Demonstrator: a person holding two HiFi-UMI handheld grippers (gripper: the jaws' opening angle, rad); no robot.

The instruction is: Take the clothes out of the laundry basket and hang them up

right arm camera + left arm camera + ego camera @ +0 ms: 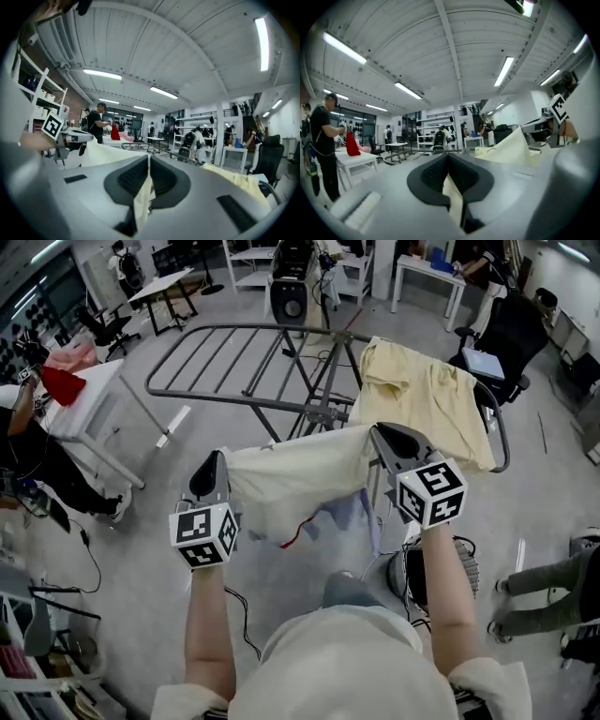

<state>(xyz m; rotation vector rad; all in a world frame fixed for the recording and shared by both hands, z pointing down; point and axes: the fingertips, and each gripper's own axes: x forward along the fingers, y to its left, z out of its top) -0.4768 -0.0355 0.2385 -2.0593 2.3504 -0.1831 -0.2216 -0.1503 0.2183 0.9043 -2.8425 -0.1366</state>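
A pale yellow garment [300, 479] hangs stretched between my two grippers, in front of the grey drying rack [246, 367]. My left gripper [214, 465] is shut on its left edge; cream cloth [452, 192] shows pinched between the dark pads. My right gripper [382, 439] is shut on the right edge, with the cloth [142, 199] squeezed in its jaws. A second yellow garment [422, 395] lies draped over the rack's right wing. The laundry basket [441, 573] shows partly below my right forearm.
A white table [89, 395] with a red cloth [62, 385] stands at the left, a person beside it. An office chair [506, 343] is behind the rack at the right. Another person's legs [544, 592] are at the right edge. Cables trail on the floor.
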